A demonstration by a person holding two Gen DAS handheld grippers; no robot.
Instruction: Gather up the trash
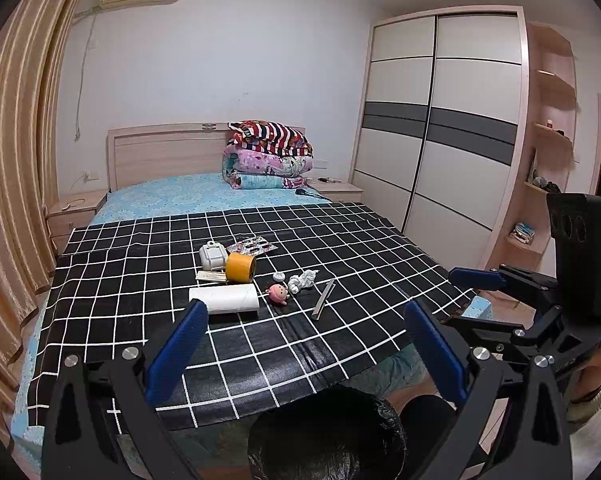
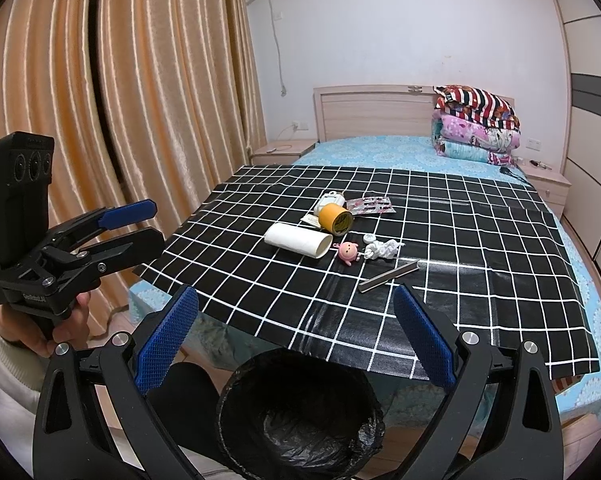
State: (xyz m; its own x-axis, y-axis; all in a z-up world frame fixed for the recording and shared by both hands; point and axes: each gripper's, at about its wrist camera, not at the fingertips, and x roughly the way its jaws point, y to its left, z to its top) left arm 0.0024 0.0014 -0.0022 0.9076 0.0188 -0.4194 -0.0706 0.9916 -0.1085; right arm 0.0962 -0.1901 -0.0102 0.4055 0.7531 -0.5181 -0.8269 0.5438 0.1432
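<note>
On the black checked cloth (image 1: 340,248) (image 2: 480,216) lie a white cardboard tube (image 1: 224,299) (image 2: 298,240), a crumpled white tissue (image 1: 302,280) (image 2: 382,250), a blister pack (image 1: 252,246) (image 2: 370,205), a grey strip (image 1: 323,299) (image 2: 388,276), a yellow tape roll (image 1: 240,267) (image 2: 335,218), a white case (image 1: 211,258) (image 2: 329,200), a white cap (image 1: 278,277) (image 2: 369,238) and a pink toy (image 1: 278,293) (image 2: 348,252). A bin with a black liner (image 1: 328,436) (image 2: 300,412) stands below the bed's edge. My left gripper (image 1: 308,354) (image 2: 138,220) and right gripper (image 2: 296,340) (image 1: 466,280) are open, empty, near the bin.
The bed (image 1: 172,194) has folded quilts (image 1: 268,156) (image 2: 476,128) by the headboard. Nightstands (image 1: 74,212) (image 2: 546,184) flank it. Curtains (image 2: 100,100) hang on the left and a wardrobe (image 1: 440,120) stands on the right.
</note>
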